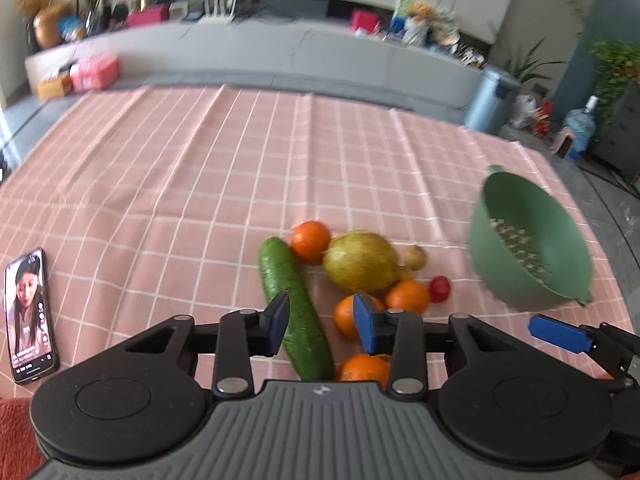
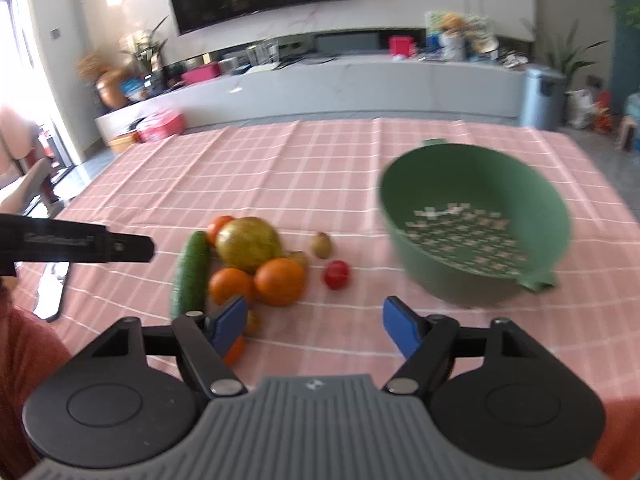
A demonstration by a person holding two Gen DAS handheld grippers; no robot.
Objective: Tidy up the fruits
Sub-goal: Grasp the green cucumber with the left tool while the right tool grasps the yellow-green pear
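A pile of produce lies on the pink checked tablecloth (image 1: 180, 168): a green cucumber (image 1: 294, 312), a big yellow-green pomelo (image 1: 360, 261), several oranges (image 1: 310, 240), a small red tomato (image 1: 439, 289) and a small brown kiwi (image 1: 414, 257). A green colander (image 1: 528, 240) stands to the right, tilted and empty. My left gripper (image 1: 322, 322) is open, hovering over the cucumber's near end and an orange (image 1: 346, 318). My right gripper (image 2: 314, 324) is open and empty, in front of the pile (image 2: 256, 256) and the colander (image 2: 476, 216). A right finger (image 1: 560, 333) shows in the left wrist view.
A phone (image 1: 30, 316) with its screen lit lies on the cloth at the left. Beyond the table stand a long grey TV bench (image 2: 360, 84), a blue bin (image 2: 540, 96) and potted plants. The left gripper's finger (image 2: 80, 245) reaches into the right wrist view.
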